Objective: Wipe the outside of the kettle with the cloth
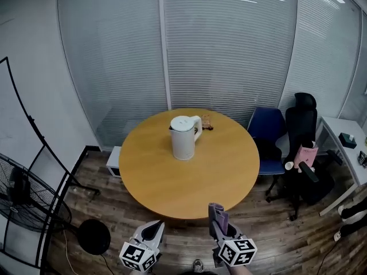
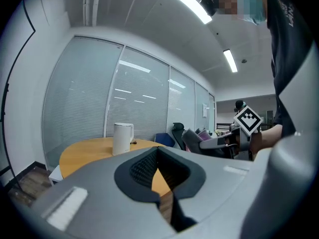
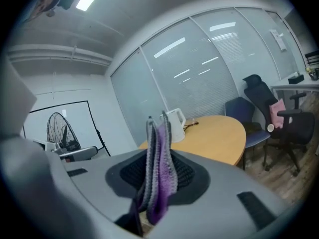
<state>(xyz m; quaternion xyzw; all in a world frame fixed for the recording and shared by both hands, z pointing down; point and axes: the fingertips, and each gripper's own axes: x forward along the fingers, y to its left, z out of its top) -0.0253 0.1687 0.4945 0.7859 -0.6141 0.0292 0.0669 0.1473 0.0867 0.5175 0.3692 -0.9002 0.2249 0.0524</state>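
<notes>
A white electric kettle (image 1: 184, 137) stands upright on the far half of a round wooden table (image 1: 172, 182); it also shows small in the left gripper view as the kettle (image 2: 122, 138) and behind the cloth in the right gripper view as the kettle (image 3: 176, 123). My right gripper (image 1: 219, 222) hangs off the table's near edge, shut on a folded purple and grey cloth (image 3: 158, 171) that sticks up between its jaws; the same cloth (image 1: 217, 213) shows in the head view. My left gripper (image 1: 151, 231) is beside it, shut with nothing in it.
A small brown item (image 1: 206, 122) lies behind the kettle. Office chairs (image 1: 298, 148) and a white desk (image 1: 350, 148) stand to the right. A fan (image 1: 26, 199) on a round base (image 1: 94, 236) and a black frame stand at the left. Glass walls with blinds close the back.
</notes>
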